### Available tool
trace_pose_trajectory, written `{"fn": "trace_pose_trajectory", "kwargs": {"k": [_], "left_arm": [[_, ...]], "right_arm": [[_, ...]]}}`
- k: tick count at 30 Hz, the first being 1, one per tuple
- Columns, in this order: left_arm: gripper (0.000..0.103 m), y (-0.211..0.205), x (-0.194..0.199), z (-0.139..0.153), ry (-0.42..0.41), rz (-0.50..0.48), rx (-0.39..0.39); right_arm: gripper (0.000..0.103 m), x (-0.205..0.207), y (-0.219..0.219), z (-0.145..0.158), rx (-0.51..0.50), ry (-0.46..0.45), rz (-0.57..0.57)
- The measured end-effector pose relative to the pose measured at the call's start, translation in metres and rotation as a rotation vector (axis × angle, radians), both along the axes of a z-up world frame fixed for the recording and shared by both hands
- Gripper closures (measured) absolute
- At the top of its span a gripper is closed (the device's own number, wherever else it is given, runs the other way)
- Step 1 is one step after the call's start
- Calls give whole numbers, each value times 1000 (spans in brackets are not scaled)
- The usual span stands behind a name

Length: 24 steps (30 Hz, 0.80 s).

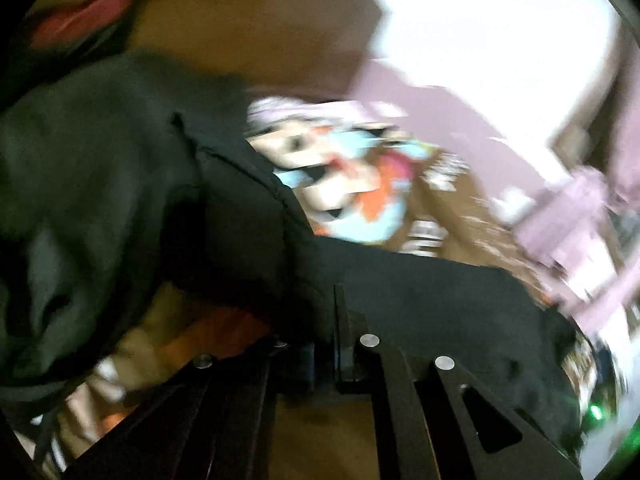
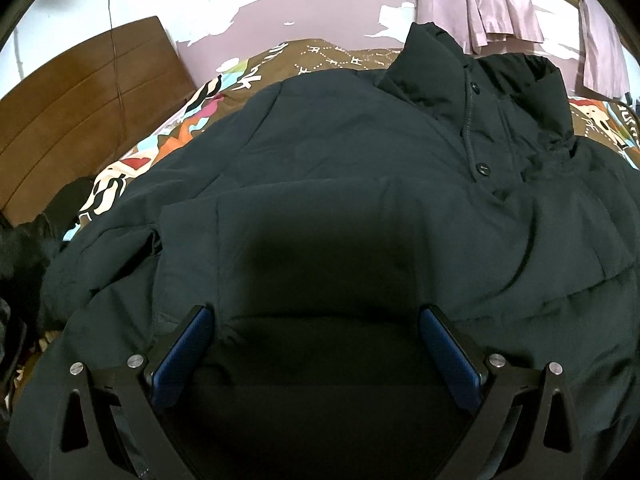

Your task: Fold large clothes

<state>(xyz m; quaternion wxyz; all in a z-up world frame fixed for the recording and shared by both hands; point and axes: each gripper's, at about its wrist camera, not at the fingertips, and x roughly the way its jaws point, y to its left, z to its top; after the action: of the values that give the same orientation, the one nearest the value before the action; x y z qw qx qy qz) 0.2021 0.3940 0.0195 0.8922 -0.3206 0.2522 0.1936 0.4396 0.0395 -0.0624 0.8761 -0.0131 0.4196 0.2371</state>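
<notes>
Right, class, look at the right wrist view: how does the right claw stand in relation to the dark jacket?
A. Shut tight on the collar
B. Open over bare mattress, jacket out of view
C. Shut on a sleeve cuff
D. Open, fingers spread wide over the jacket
D: the right claw shows its blue pads far apart with nothing pinched between them, and the dark jacket lies spread on the patterned bedspread beneath.

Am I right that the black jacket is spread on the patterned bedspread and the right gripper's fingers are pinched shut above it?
Not quite. The right wrist view shows the right gripper wide open above the black jacket, which does lie on the patterned bedspread.
</notes>
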Motion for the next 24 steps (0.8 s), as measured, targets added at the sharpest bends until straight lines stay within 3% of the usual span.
{"fn": "trace_pose_trajectory", "kwargs": {"k": [6, 10, 17, 24], "left_arm": [[100, -64, 11, 44, -145, -312, 126], [100, -99, 20, 64, -180, -458, 113], [100, -167, 48, 70, -130, -682, 111], [100, -229, 71, 41, 11, -829, 91]], "right_arm": [[0, 0, -3, 0, 20, 1, 0], [0, 0, -19, 13, 89, 11, -36], [0, -9, -81, 38, 258, 66, -108], [0, -29, -133, 62, 479, 125, -107]]}}
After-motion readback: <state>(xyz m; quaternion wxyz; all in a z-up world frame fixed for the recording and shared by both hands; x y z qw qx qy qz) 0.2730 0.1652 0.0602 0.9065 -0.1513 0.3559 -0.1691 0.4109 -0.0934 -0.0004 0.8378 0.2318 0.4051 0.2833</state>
